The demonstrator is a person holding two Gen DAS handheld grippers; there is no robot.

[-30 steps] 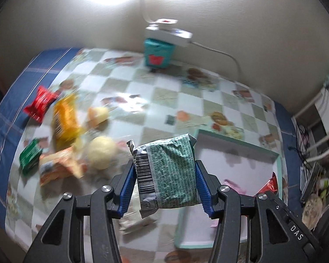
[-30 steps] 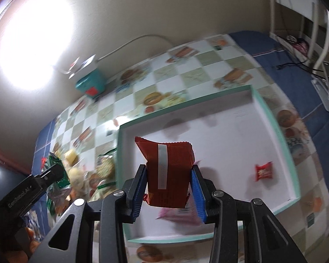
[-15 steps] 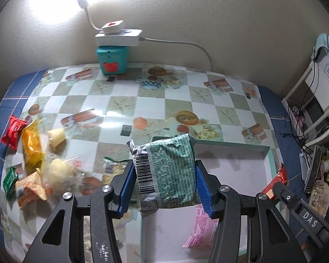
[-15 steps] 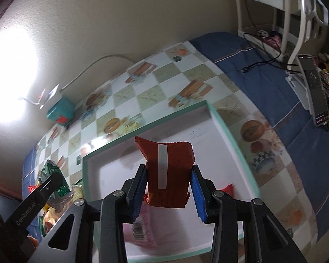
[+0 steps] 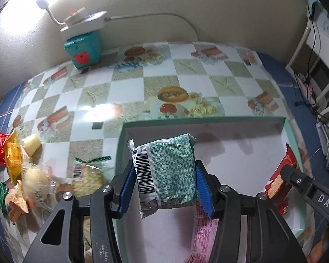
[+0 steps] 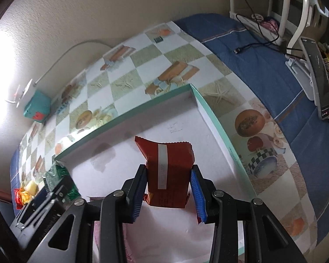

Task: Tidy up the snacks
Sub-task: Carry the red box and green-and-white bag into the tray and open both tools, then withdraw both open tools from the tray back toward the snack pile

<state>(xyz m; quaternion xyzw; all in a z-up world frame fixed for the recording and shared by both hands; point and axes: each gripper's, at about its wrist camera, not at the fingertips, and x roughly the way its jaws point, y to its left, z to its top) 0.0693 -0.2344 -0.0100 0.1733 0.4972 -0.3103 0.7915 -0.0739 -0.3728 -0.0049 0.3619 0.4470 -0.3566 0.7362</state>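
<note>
My left gripper (image 5: 164, 188) is shut on a green snack packet (image 5: 166, 173) and holds it above the left part of the white tray with a teal rim (image 5: 208, 119). My right gripper (image 6: 167, 188) is shut on a red snack packet (image 6: 168, 164) above the same tray (image 6: 217, 122). The red packet (image 5: 278, 179) and right gripper also show at the right of the left wrist view. A pink packet (image 5: 201, 230) lies in the tray under the left gripper. Several loose snacks (image 5: 17, 166) lie on the tablecloth left of the tray.
A teal box (image 5: 84, 48) with a white power strip (image 5: 85, 20) on it stands at the back by the wall. A clear bag of crackers (image 5: 87, 173) lies just left of the tray. A white rack (image 6: 296, 17) and cables stand to the right.
Both grippers have moved closer to the tray and lower over it, each keeping its packet. The left gripper has shifted right, from the loose snacks to above the tray.
</note>
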